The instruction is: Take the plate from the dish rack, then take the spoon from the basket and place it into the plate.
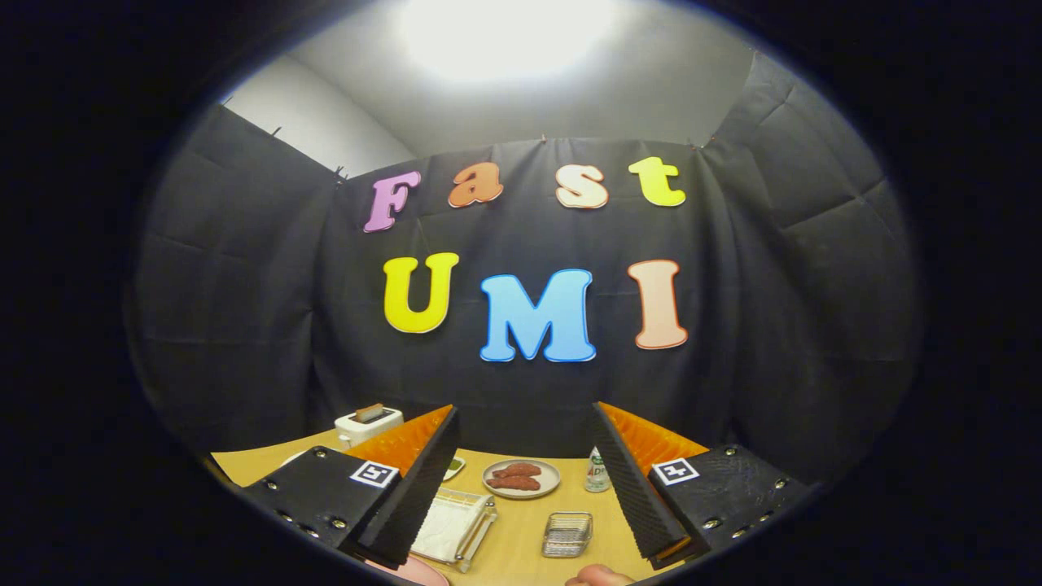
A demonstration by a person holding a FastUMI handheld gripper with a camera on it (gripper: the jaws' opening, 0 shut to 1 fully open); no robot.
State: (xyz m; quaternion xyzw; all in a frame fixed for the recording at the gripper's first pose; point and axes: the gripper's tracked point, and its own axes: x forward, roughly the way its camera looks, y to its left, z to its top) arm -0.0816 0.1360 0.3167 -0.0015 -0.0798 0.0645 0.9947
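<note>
My gripper point(525, 488) is open, held high above the table, with nothing between its fingers. Below and between the fingers stands a dish rack point(453, 525) with a white plate lying in it, close to the left finger. To its right sits a small wire basket point(567, 534); I cannot make out a spoon in it. The edge of a pink plate point(415, 572) shows just under the left finger.
On the wooden table point(521, 496) beyond the fingers lie a plate of reddish-brown food point(521, 478), a small bottle point(597, 472) by the right finger, and a white toaster point(368, 423) at the back left. A fingertip point(598, 576) shows near the basket.
</note>
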